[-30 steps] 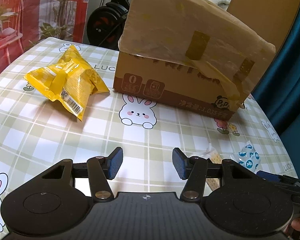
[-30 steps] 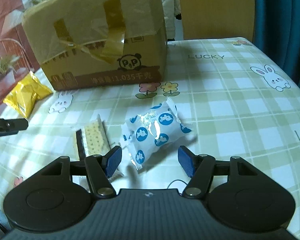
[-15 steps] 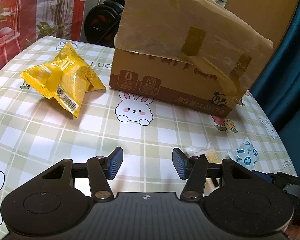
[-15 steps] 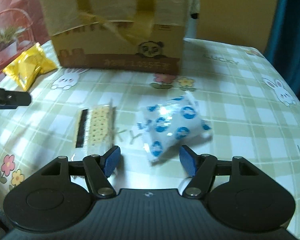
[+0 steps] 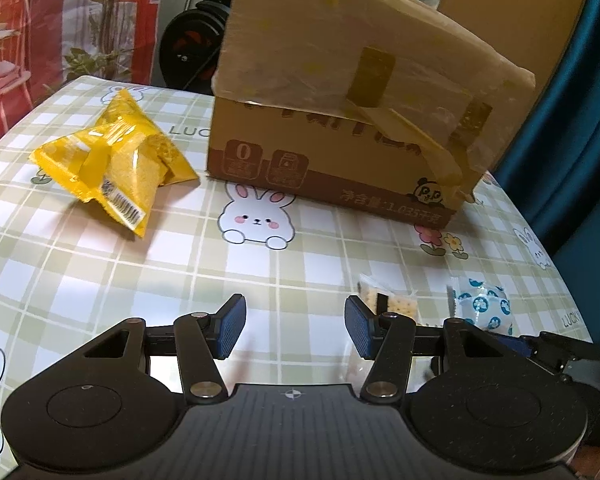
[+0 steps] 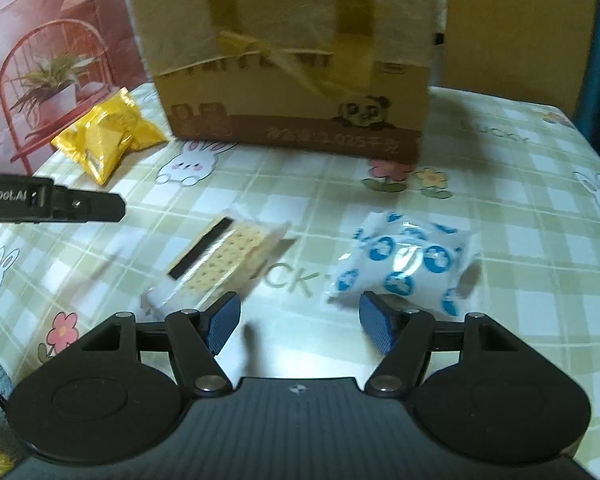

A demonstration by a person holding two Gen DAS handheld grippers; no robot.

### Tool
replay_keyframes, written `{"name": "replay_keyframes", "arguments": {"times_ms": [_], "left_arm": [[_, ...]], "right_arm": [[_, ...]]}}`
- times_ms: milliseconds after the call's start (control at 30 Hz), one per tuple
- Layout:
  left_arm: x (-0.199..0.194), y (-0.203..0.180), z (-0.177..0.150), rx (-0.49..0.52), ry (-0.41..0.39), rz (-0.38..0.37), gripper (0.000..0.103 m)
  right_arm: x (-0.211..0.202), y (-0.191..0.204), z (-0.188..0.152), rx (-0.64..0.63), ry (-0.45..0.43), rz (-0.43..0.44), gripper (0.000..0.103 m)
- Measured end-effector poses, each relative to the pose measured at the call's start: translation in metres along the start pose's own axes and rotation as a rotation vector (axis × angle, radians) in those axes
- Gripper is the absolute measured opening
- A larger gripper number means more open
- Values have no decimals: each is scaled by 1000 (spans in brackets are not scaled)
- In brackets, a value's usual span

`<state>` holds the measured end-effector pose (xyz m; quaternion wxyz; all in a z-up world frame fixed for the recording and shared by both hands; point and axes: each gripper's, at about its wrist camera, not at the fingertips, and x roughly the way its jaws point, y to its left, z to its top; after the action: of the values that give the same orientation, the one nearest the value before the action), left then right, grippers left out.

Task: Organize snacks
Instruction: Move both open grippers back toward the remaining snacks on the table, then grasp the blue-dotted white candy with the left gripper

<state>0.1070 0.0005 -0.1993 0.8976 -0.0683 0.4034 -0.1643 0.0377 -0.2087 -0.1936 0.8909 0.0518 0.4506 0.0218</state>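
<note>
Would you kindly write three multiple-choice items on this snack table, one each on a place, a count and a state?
1. Where is the yellow packet?
A. left of the cardboard box
B. on top of it
C. inside it

2. How many snack packets lie on the table?
A. one
B. three
C. five

3. The right gripper is:
A. clamped on the box
B. open and empty
C. holding the cracker packet

Key: 1 A, it lies beside the box; 2 B, yellow, cracker and blue-dotted packet; 3 B, nothing sits between its pads.

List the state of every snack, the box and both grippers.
yellow packets: sealed, lying left of box.
cracker pack: sealed, flat on table.
blue-dotted packet: sealed, on table.
cardboard box: taped shut.
left gripper: open, empty.
right gripper: open, empty.
</note>
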Motion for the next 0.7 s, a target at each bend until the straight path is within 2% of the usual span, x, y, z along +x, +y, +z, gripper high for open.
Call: {"name": "replay_keyframes", "arguments": {"times_ms": [267, 567, 700], "left_arm": [[9, -18, 13, 47, -4, -33, 57], [25, -60, 38, 120, 12, -149, 57], [41, -84, 40, 157, 57, -208, 57]], "right_arm": [[-13, -29, -3, 29, -11, -55, 69], [-25, -52, 2, -41, -30, -72, 69], [-20, -62, 6, -83, -23, -66, 69]]}}
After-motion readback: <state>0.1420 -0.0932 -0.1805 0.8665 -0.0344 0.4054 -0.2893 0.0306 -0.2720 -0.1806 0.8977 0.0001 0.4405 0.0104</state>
